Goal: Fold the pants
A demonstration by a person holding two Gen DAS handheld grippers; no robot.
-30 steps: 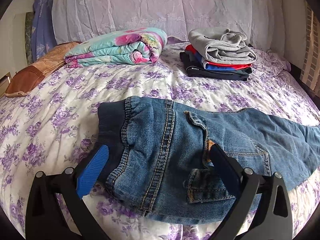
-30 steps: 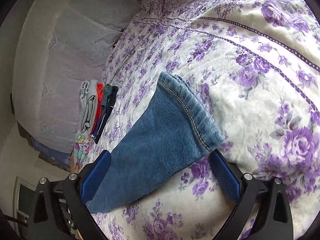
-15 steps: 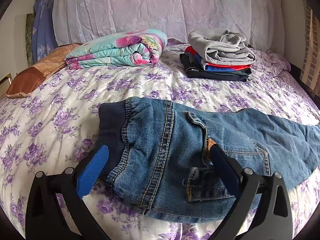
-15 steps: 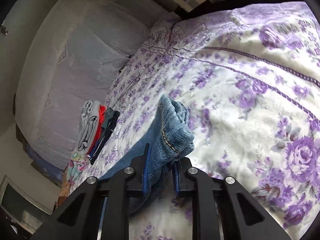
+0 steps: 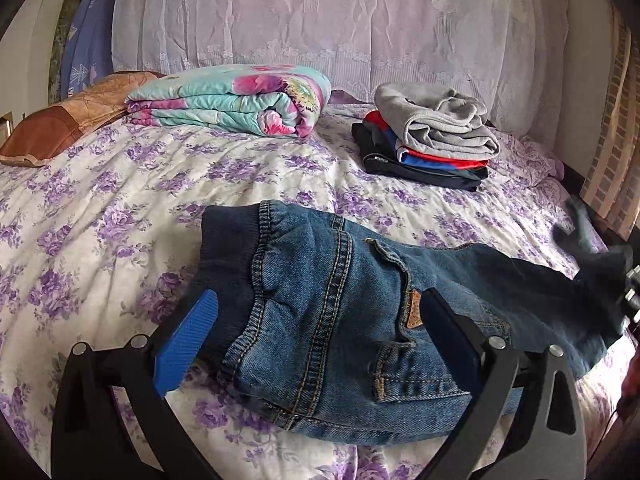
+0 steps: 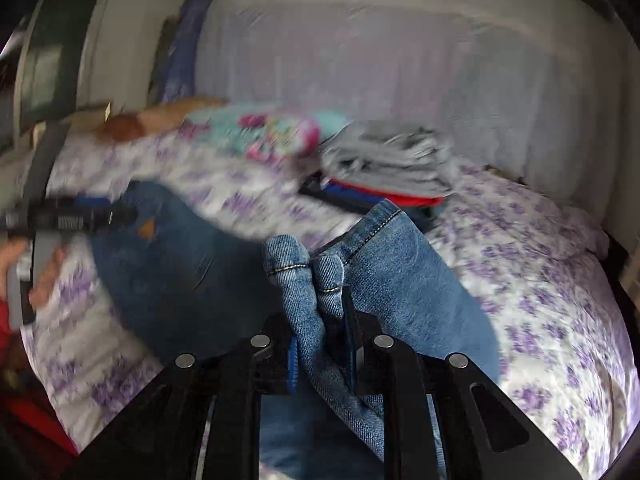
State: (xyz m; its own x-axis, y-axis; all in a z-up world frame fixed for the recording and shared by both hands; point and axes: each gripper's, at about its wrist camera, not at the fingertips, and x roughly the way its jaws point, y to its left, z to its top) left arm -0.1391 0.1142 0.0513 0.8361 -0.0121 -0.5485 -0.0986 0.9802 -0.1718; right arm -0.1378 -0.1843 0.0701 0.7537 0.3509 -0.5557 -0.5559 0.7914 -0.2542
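Blue jeans (image 5: pixel 320 288) lie on the purple-flowered bedsheet (image 5: pixel 100 208), waistband to the left. My left gripper (image 5: pixel 320 332) is open and straddles the waist end, its blue pad (image 5: pixel 188 340) left of the waistband. My right gripper (image 6: pixel 320 344) is shut on the bunched leg hems (image 6: pixel 296 268) and holds them above the bed. The rest of the jeans (image 6: pixel 192 264) trails away to the left in the blurred right wrist view. There the left gripper (image 6: pixel 72 216) and a hand (image 6: pixel 44 276) show at the left edge. The lifted leg end (image 5: pixel 592 280) shows blurred at the right of the left wrist view.
A folded floral quilt (image 5: pixel 240 98) and a stack of folded clothes (image 5: pixel 432 136) lie at the head of the bed. A brown pillow (image 5: pixel 68 124) sits at the far left. A lace-covered headboard (image 5: pixel 340 20) stands behind, a brick wall (image 5: pixel 616 140) at right.
My right gripper shut on the leg hems, rolled upright and swung them up and over toward the waist. The left gripper stayed open over the waistband.
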